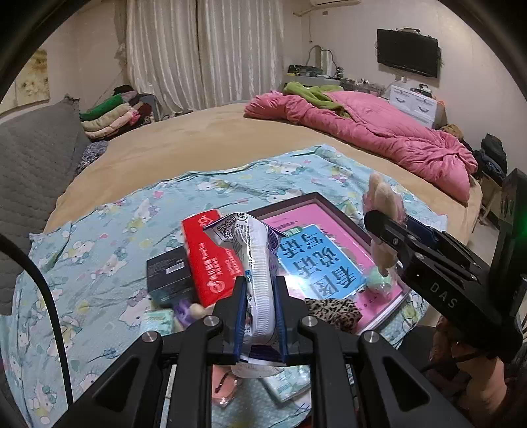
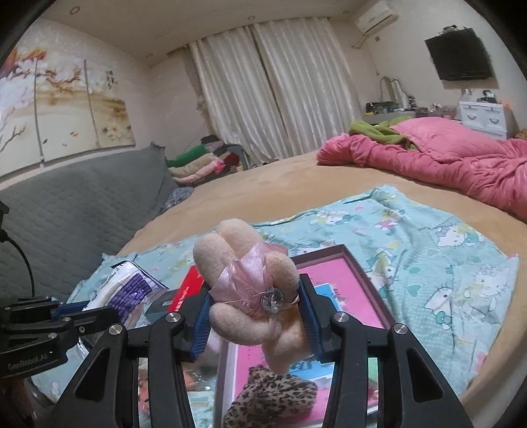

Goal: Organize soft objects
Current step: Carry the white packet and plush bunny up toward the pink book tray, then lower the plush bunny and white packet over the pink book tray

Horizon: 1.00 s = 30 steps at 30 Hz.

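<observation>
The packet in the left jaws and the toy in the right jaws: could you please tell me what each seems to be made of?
The packet looks like thin glossy plastic film: it crinkles and catches glare. The toy looks like peach plush fabric, fuzzy and matte, with a sheer pink ribbon and a clear faceted gem, probably plastic.

I look across a wide bed [image 2: 263, 184] under a tan cover, with a pale blue cat-print sheet [image 2: 428, 250] spread over its near part. A rumpled pink quilt [image 1: 378, 131] lies along the far right side, a green blanket [image 1: 309, 90] bunched at its end. Grey quilted padding [image 2: 82, 204] lines the left edge, below a wide painted panel [image 2: 59, 108] of branches on the wall. Cream curtains [image 2: 263, 89] hang closed straight ahead, folded clothes [image 2: 201, 163] piled at their foot. A dark television [image 1: 406, 52] is mounted on the right wall, an air conditioner [image 2: 375, 14] near the ceiling, and a white drawer chest [image 2: 482, 118] stands beneath.
</observation>
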Tool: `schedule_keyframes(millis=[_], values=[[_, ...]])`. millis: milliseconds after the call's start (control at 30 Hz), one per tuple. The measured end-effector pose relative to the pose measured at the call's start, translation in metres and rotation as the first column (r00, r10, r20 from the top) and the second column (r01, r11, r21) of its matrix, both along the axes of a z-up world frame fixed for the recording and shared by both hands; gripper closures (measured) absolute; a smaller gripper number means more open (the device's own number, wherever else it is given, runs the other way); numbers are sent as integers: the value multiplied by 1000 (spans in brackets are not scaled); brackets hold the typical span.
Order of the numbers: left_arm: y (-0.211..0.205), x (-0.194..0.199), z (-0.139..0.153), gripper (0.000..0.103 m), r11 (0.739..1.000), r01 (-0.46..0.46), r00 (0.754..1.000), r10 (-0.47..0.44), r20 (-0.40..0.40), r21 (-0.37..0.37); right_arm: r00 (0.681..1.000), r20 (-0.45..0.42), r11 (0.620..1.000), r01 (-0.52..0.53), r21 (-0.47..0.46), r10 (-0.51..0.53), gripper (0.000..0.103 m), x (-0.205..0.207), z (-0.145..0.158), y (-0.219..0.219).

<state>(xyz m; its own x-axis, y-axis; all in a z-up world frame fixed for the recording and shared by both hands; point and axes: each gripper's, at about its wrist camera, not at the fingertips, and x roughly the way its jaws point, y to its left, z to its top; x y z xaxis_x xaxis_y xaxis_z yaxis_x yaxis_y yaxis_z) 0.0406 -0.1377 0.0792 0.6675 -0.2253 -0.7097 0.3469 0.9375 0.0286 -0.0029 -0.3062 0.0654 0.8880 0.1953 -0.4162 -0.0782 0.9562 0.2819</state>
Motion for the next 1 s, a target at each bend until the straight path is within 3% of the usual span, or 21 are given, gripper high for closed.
schedule_keyframes(millis=[433,1000], values=[[-41,18,-38,87,997,72,991,-71,-112,8,998,-28,998,55,6,-55,54,5,-8,-19],[-55,38,-80,87,996,83,968,-84,-237,-15,996,-58,996,71,49,-68,54,8,-15,-34]])
